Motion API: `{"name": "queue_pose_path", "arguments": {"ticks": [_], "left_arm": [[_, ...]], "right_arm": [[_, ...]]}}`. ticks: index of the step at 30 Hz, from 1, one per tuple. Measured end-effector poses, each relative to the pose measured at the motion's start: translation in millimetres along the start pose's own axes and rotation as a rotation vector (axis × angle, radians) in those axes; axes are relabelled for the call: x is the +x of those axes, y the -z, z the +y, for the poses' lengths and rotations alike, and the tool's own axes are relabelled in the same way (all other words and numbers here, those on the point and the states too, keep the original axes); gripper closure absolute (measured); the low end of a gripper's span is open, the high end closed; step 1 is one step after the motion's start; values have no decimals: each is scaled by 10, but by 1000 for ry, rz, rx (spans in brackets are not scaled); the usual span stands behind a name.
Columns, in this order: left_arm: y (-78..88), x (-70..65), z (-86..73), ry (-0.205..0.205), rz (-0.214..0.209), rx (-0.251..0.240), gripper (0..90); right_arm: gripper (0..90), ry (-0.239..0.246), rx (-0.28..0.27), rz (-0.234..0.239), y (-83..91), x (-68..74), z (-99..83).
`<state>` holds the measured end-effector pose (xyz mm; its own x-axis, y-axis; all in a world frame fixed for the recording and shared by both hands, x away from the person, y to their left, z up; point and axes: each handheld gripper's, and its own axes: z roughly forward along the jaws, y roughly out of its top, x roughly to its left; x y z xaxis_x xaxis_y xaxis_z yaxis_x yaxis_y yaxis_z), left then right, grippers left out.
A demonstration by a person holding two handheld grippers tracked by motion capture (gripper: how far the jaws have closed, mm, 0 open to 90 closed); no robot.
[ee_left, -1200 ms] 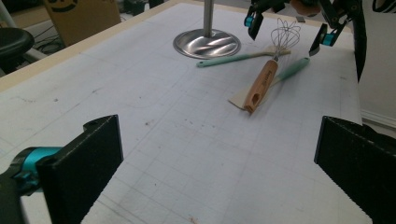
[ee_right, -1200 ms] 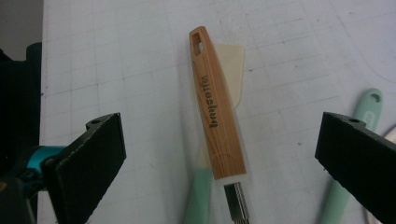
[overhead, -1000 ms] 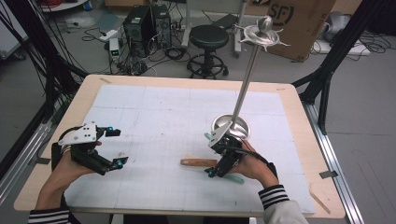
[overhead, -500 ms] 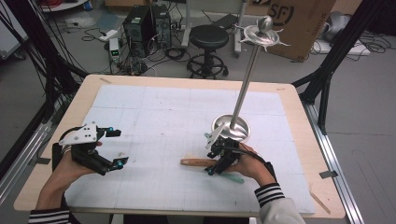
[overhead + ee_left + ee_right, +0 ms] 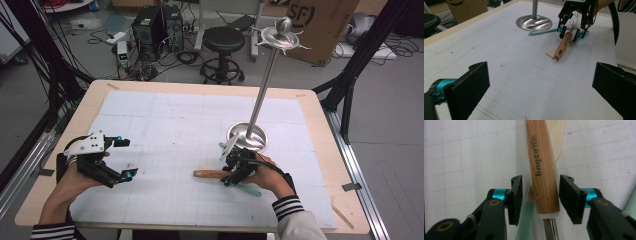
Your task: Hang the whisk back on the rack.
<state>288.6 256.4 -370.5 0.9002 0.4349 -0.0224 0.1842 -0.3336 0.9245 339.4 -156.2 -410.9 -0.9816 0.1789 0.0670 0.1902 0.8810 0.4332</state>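
Note:
A whisk with a wooden handle (image 5: pixel 544 170) lies flat on the white mat (image 5: pixel 170 125), its wires pointing toward the person. My right gripper (image 5: pixel 540 187) straddles that handle (image 5: pixel 207 174) near the wire end. Its jaws have just been closing, and a narrow gap still shows on each side of the wood, so the pads do not press it. From the left gripper view the right gripper (image 5: pixel 569 32) stands over the handle (image 5: pixel 562 46). My left gripper (image 5: pixel 126 159) rests at the left of the mat, jaws wide apart with nothing between them (image 5: pixel 540 85).
A tall metal stand rises from its round base (image 5: pixel 247 136) just beyond the right hand, topped by a hooked crown (image 5: pixel 280 37). A teal utensil (image 5: pixel 541 31) lies beside the base. A pale flat blade (image 5: pixel 561 140) lies under the whisk handle.
The right gripper's jaws have drawn closer together around the wooden handle. Both hands have stayed about where they were.

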Motion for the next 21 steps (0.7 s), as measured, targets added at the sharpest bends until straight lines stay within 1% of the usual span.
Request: {"name": "queue_pose_path", "arguments": {"ticks": [4, 9, 10, 17, 19, 21], "left_arm": [[-3, 2, -3, -1, 0, 3, 17], [-11, 4, -11, 6, -1, 5, 17], [-12, 4, -12, 6, -2, 4, 17], [-5, 9, -11, 4, 0, 2, 17], [-5, 3, -11, 8, 2, 2, 17], [-5, 0, -10, 6, 0, 1, 16]], "right_arm": [[547, -5, 9, -7, -6, -9, 0], [593, 8, 12, 7, -13, -16, 2], [594, 5, 18, 6, -8, -11, 4], [630, 11, 18, 17, -8, -26, 21], [633, 4, 22, 19, -9, -23, 24], [664, 7, 16, 32, -10, -36, 22]]}}
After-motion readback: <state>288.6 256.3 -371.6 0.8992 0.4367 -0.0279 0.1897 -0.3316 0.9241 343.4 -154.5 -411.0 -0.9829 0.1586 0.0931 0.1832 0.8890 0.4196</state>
